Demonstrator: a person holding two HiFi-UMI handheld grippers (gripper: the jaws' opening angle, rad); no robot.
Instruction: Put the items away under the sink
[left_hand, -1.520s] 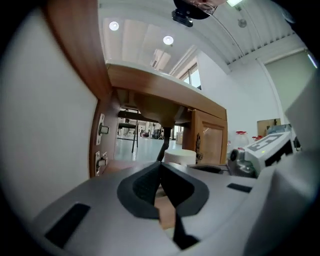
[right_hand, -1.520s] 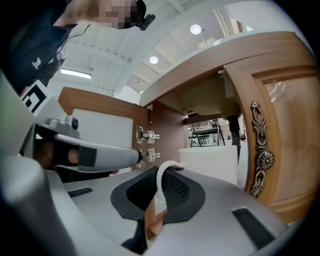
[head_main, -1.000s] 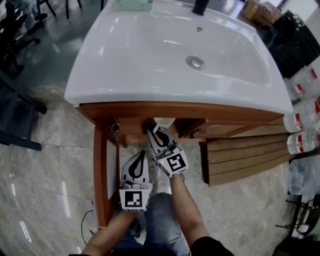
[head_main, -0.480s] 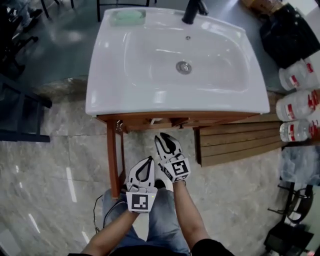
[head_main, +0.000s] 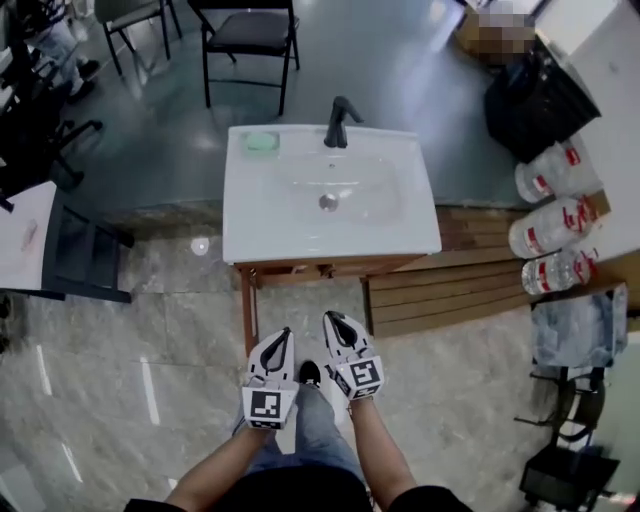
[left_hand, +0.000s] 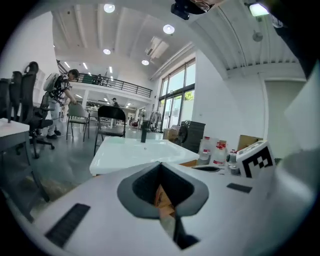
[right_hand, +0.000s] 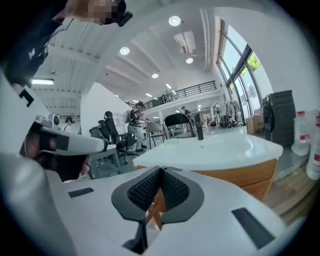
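Note:
The white sink basin (head_main: 300, 215) with a black faucet (head_main: 340, 122) and a green soap dish (head_main: 262, 142) stands on a wooden cabinet (head_main: 246, 305) in front of me. What is inside the cabinet is hidden under the basin. My left gripper (head_main: 284, 333) and right gripper (head_main: 331, 318) hang side by side over the floor, short of the cabinet front, both shut and empty. In the left gripper view the shut jaws (left_hand: 160, 166) point at the basin (left_hand: 135, 150). The right gripper view shows its shut jaws (right_hand: 161, 171) below the basin (right_hand: 220, 147).
Wooden slats (head_main: 450, 290) lie on the floor right of the cabinet, with large water bottles (head_main: 550, 215) and a black bin (head_main: 540, 100) beyond. A black chair (head_main: 245, 35) stands behind the sink. A dark rack (head_main: 85, 260) and a white table (head_main: 25, 235) are at left.
Both grippers have drawn back from the cabinet opening under the basin, and the view has pulled far away from the sink. Both stayed shut and empty.

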